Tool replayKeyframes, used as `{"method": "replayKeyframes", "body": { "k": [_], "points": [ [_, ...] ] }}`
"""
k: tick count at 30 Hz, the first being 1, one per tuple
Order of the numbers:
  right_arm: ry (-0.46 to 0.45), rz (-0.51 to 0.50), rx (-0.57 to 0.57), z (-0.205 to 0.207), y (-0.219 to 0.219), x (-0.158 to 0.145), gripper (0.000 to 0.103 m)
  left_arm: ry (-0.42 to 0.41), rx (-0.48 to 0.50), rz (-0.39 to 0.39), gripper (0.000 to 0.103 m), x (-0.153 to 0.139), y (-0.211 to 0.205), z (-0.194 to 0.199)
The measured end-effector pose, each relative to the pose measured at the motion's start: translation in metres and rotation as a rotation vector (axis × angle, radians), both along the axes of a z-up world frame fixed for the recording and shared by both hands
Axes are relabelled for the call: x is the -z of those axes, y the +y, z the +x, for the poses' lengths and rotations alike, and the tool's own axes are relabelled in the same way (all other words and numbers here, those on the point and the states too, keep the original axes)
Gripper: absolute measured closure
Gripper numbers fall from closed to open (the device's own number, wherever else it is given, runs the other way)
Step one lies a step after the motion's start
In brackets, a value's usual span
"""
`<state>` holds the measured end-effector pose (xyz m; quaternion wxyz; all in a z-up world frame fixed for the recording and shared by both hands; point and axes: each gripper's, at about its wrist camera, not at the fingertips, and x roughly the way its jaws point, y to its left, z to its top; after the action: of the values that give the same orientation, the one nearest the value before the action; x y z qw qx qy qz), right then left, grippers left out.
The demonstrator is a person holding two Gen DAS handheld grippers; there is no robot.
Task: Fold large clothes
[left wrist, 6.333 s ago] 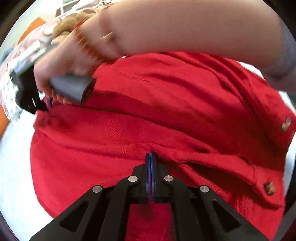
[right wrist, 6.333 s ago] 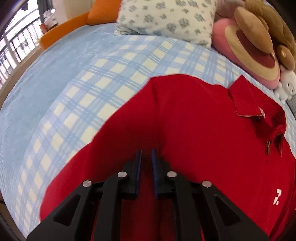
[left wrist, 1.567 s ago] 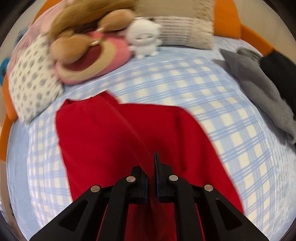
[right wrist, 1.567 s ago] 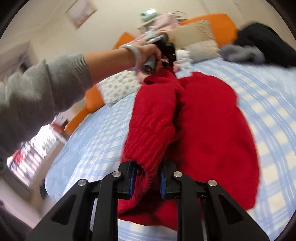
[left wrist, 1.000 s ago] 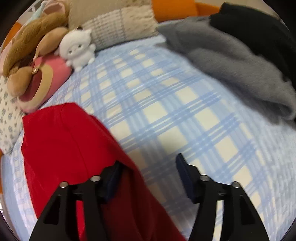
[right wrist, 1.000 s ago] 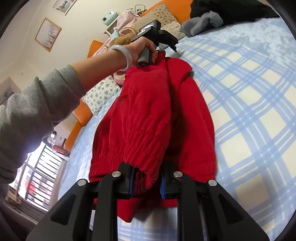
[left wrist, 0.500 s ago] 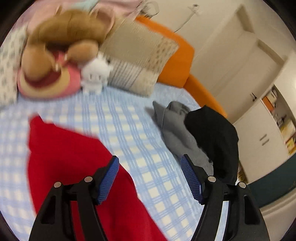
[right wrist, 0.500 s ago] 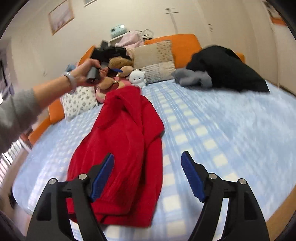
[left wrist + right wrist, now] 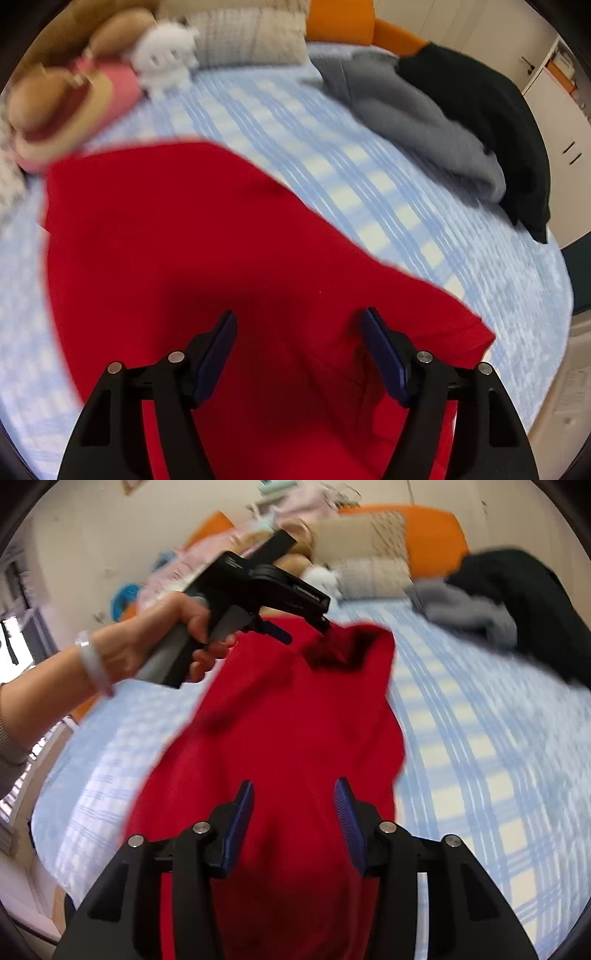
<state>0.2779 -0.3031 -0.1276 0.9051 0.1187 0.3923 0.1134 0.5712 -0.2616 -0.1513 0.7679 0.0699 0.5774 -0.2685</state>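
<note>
Red garment [image 9: 207, 258] flat on bed [image 9: 369, 192], folded lengthwise. Left tongs [image 9: 298, 343] wide apart, empty, above it. Right tongs [image 9: 293, 812] closing, nothing gripped; likely repositioning for next fold.

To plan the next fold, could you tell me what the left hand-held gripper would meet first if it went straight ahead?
Most likely the red garment: the open left hand-held gripper points down at it, nothing between.

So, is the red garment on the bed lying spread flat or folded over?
Folded over lengthwise, loosely. In the right wrist view the red garment is a narrow strip on the bed, with a doubled edge near its far end.
</note>
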Motion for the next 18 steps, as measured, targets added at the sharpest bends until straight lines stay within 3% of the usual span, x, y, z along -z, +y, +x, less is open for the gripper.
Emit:
{"method": "replayKeyframes", "body": {
  "k": [2,5,11,14,18],
  "points": [
    [0.063,-0.031,0.028,-0.004,-0.008,0.026,0.060,0.035,0.004,-0.049,0.031,0.015,-0.011,-0.005],
    [0.124,0.012,0.035,-0.010,-0.024,0.047,0.060,-0.007,0.030,-0.022,0.027,0.017,-0.026,-0.012],
    [0.048,0.002,0.027,0.009,-0.040,0.013,0.059,0.031,0.000,-0.105,0.028,0.008,-0.012,-0.009],
    [0.039,-0.010,-0.039,0.041,-0.029,0.000,0.059,0.133,-0.010,-0.135,0.028,0.016,-0.006,-0.010],
    [0.062,-0.107,-0.074,0.081,-0.002,0.001,0.060,0.137,0.020,-0.080,0.028,0.015,-0.007,-0.029]
  ]
}}
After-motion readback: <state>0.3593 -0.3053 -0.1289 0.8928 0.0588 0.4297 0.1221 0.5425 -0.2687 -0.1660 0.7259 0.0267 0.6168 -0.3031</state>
